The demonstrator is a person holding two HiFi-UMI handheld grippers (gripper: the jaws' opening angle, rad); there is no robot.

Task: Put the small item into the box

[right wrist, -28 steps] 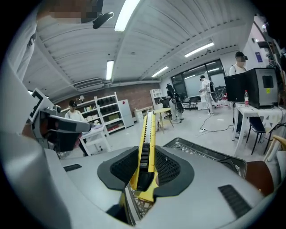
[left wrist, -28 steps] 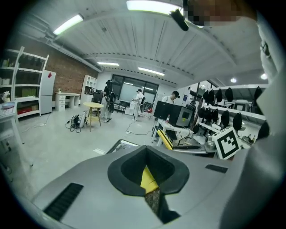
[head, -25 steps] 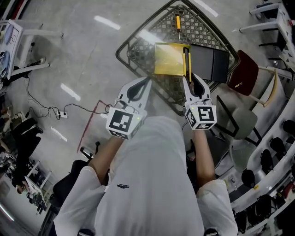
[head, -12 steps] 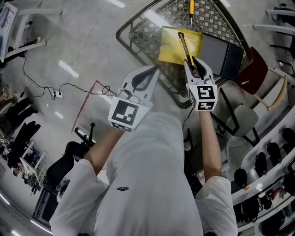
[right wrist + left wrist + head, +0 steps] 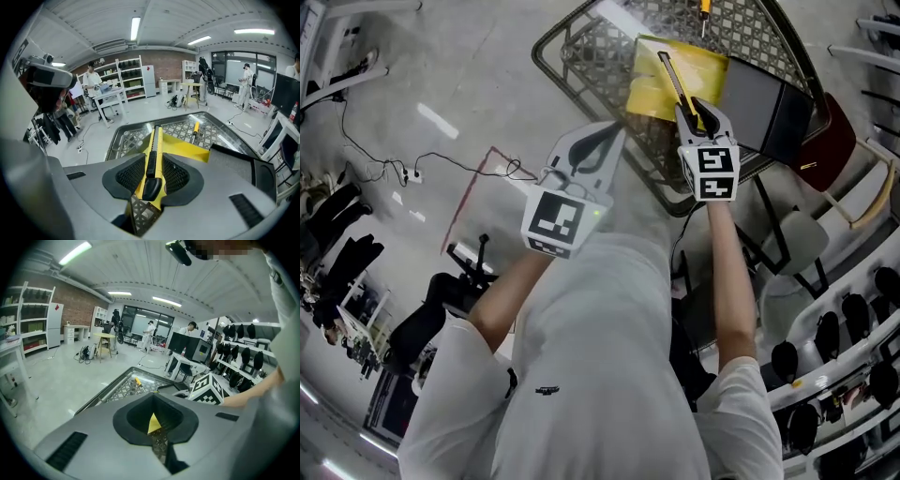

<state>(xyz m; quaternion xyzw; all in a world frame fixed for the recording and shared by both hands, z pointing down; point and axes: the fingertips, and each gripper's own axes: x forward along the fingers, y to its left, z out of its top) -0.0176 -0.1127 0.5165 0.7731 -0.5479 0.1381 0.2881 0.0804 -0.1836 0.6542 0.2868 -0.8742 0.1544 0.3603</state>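
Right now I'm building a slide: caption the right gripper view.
Right claw grips a yellow-black utility knife aimed at the yellow box on the mesh table.

This is a workshop-style lab. A red brick back wall (image 5: 161,58) has white metal shelving racks (image 5: 129,75) in front of it and long ceiling strip lights (image 5: 136,27) above. Black cables (image 5: 384,164) trail across the polished grey concrete floor (image 5: 450,84), and a person (image 5: 92,77) stands beside the racks.

A lattice-topped metal counter (image 5: 581,66) stands on a pale concrete floor (image 5: 459,84). On the lattice lie an open yellow box (image 5: 649,94), a dark grey case (image 5: 759,98) just beside it, and, farther back, a yellow-handled screwdriver (image 5: 196,127).
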